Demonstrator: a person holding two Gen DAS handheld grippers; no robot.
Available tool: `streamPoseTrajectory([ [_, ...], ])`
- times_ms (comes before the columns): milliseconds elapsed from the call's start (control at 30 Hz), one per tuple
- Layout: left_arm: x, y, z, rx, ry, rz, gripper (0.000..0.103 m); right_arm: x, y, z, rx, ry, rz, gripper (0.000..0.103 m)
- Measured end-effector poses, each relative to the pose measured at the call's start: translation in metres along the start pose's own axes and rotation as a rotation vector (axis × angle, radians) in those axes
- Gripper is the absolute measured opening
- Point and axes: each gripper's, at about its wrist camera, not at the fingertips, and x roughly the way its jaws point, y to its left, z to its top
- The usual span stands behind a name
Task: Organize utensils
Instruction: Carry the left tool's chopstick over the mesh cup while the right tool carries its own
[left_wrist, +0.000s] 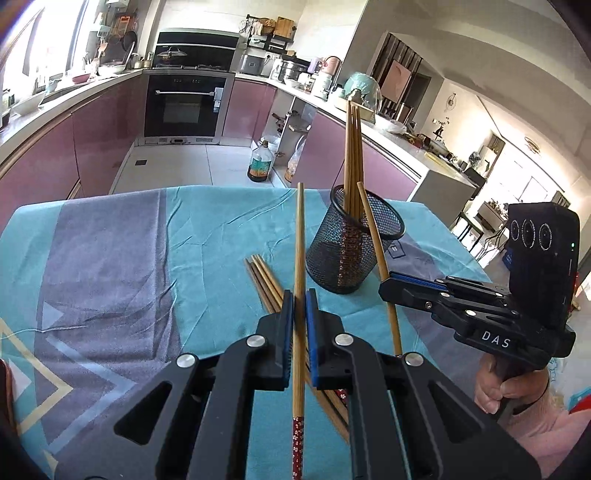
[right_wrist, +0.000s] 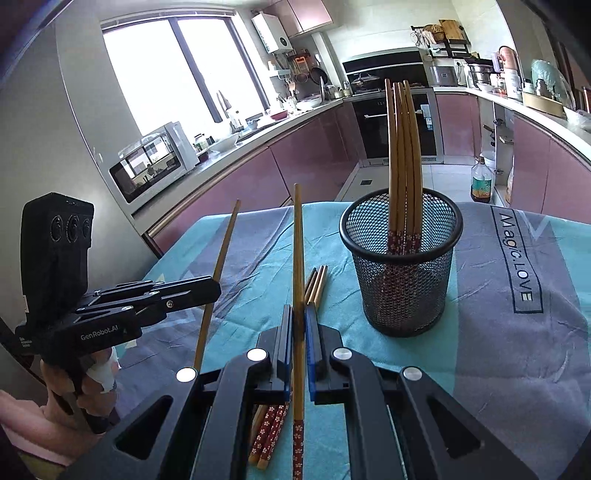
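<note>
A black mesh cup (left_wrist: 354, 254) (right_wrist: 402, 273) stands on the teal and grey cloth (left_wrist: 122, 258) with several wooden chopsticks (left_wrist: 352, 155) (right_wrist: 402, 155) upright in it. My left gripper (left_wrist: 299, 295) is shut on one chopstick (left_wrist: 300, 229), lifted above the cloth with its tip pointing away. Just right of it, beside the cup, my right gripper (left_wrist: 386, 286) (right_wrist: 299, 310) is shut on another chopstick (left_wrist: 371, 225) (right_wrist: 298, 240). The right wrist view shows the left gripper (right_wrist: 216, 290) with its chopstick (right_wrist: 225, 240). Three loose chopsticks (left_wrist: 266, 280) (right_wrist: 316, 284) lie on the cloth under the grippers.
The table's far edge drops to a tiled kitchen floor with an oil bottle (left_wrist: 260, 162) (right_wrist: 482, 181) on it. Pink cabinets and an oven (left_wrist: 184, 107) line the back. A microwave (right_wrist: 155, 162) sits on the left counter. A hand (left_wrist: 506, 387) holds the right gripper's handle.
</note>
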Motion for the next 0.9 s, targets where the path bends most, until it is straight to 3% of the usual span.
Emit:
streamPoseTrajectory([
  [500,-0.052,-0.012,0.024,0.007,-0.119,-0.112,0.007,-0.039,-0.008,0.024,0.007,-0.118,0.006,0.005],
  [900,-0.048,-0.023,0.051,0.023,-0.162,-0.137,0.007,-0.061,-0.010,0.043,-0.025,-0.188,-0.020,0.005],
])
